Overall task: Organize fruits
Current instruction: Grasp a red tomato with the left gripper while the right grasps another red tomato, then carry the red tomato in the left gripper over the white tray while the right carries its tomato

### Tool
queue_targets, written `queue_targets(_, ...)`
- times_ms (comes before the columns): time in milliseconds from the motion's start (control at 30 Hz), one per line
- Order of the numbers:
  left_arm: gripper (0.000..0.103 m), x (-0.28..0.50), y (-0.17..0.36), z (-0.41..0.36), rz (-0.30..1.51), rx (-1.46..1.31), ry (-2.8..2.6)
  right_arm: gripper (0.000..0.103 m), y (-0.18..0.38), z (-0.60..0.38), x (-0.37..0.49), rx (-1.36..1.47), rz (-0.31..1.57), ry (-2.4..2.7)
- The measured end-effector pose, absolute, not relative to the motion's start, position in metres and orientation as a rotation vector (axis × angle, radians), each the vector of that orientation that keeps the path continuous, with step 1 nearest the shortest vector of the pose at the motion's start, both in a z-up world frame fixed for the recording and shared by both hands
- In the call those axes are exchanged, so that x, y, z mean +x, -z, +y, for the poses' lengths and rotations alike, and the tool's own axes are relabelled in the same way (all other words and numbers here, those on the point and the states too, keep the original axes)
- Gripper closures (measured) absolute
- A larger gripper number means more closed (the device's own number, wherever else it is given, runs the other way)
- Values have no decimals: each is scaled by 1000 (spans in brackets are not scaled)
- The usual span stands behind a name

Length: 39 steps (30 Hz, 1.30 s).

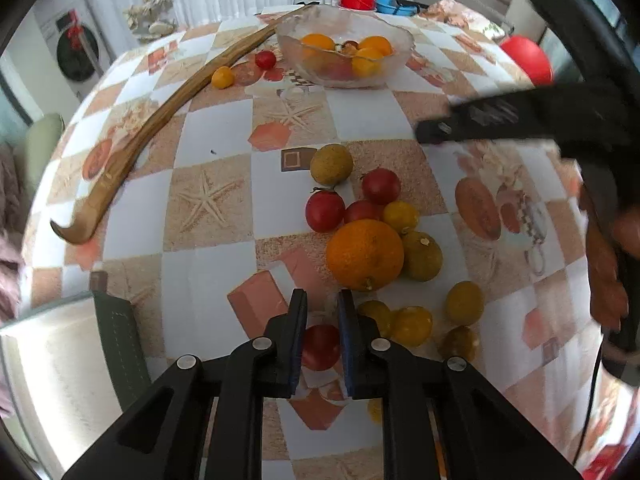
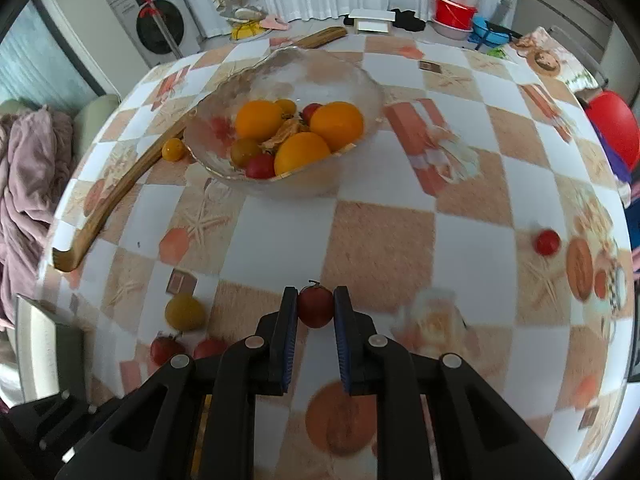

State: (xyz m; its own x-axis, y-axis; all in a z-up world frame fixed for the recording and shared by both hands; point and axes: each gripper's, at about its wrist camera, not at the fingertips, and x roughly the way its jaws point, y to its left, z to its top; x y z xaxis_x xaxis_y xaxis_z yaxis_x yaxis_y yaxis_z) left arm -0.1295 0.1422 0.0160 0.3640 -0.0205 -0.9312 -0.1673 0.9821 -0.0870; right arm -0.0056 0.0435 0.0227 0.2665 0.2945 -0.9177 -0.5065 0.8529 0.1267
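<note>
My left gripper points down at the checked tablecloth and is shut on a red tomato between its blue pads. Just beyond it lies a heap of fruit: a big orange, red tomatoes, a greenish lime and small yellow fruits. My right gripper is shut on another red tomato, held at its fingertips above the table. Ahead of it stands a glass bowl, also seen far off in the left wrist view as the bowl, holding oranges, small tomatoes and yellow fruits.
A long curved wooden stick lies along the table's left side, past the bowl. A yellow fruit sits beside the bowl and a lone red tomato lies at the right. A blurred black tool body reaches in from the right.
</note>
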Motion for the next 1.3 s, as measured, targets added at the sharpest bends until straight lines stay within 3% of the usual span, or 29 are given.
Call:
queue_targets(133,88,-134,-17,156,1187,-269,-75,84,-27,22,-25,-176,1204,-543)
queue_targets(533,86,-148,-22,148,1168,-207,-55,84,-34,-17,-79,-90,1269,-510)
queue_targets(567,83,-149,-23,146,1171,-203,-51,84,-34,-19,-82,-81,1274,-510)
queue_targets(600,73,-151,-23,145,1174,-190,-61,84,-35,-20,-85,-72,1278,-509)
queue_targets(667,42,-157,-22,145,1175,-159,-100,84,-35,-22,-92,-57,1285,-509)
queue_targets(700,41,-160,-19,147,1184,-175,-90,83,-35,-23,-94,-51,1288,-509)
queue_targets(967,42,-163,-13,140,1192,-141,-74,83,-36,-29,-108,-35,1296,-495)
queue_targets(1000,47,-162,-13,139,1192,-136,-71,83,-37,-30,-108,-34,1297,-492)
queue_targets(1067,72,-162,-14,134,1188,-94,-73,83,-38,-30,-109,-33,1298,-489)
queue_targets(1100,78,-161,-15,133,1188,-93,-66,83,-39,-30,-110,-34,1297,-489)
queue_targets(1300,79,-165,-22,139,1183,-170,-32,84,-47,-24,-118,-36,1295,-507)
